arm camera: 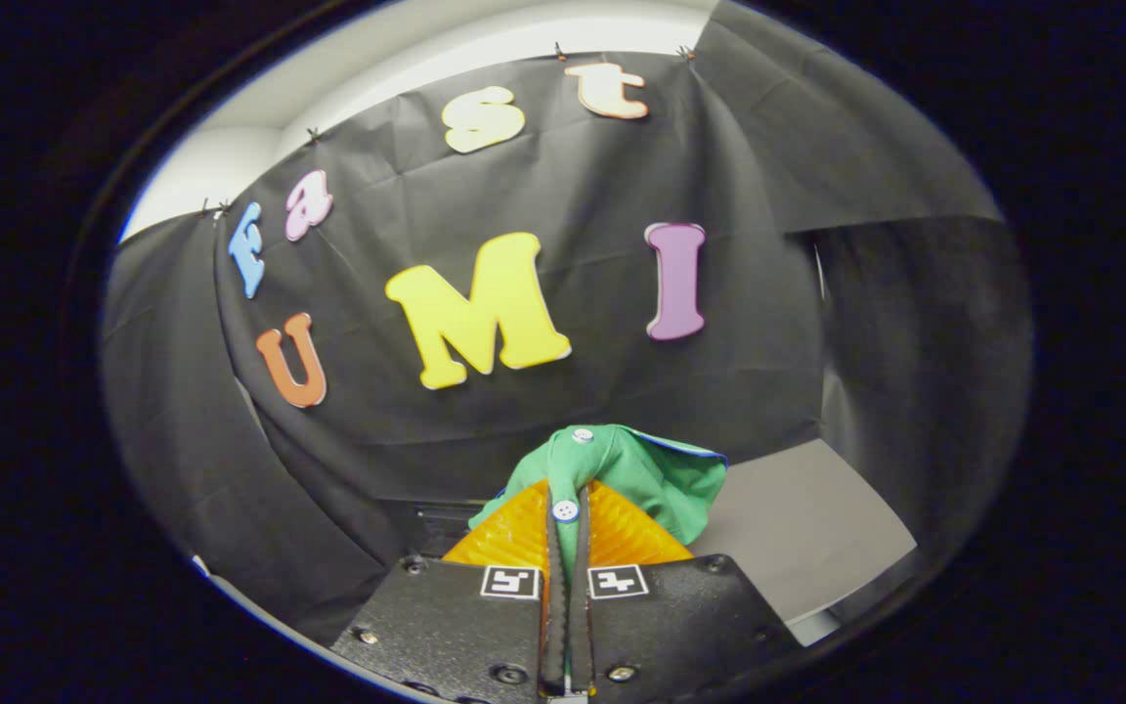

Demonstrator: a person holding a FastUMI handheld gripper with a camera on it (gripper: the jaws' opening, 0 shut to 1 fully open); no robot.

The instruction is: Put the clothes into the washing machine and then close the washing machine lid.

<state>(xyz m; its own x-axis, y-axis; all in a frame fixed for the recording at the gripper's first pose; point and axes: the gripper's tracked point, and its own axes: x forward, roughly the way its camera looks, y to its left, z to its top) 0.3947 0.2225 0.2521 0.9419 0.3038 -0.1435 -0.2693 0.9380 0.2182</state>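
1. Clothes: a green garment (643, 471) with white buttons is bunched up at the tips of the gripper (568, 489), with its bulk spilling from 12 toward 2 o'clock of the fingertips.
2. A narrow strip of the green cloth runs down the slit between the two fingers (514, 533), with one white button sitting on that strip and a second button at the top of the bunch.
3. The gripper is clamped on the garment: its two fingers stand pressed close together with only the thin fold of cloth between them.
4. The garment is lifted clear, with the dark cloth wall (563, 391) behind it; nothing shows it resting on any surface.
5. A thin blue edge lines the upper right border of the garment.
6. A flat grey surface (798, 528) lies at about 3 o'clock from the fingertips, lower than the garment and beyond it; whether it is a desk or the washing machine's top, I cannot tell.
7. A dark recess (436, 523) shows at about 9 o'clock of the fingers, just beside the left finger, with its details too dim to make out.
8. A pale ceiling (485, 39) shows above the wall at 12 o'clock.
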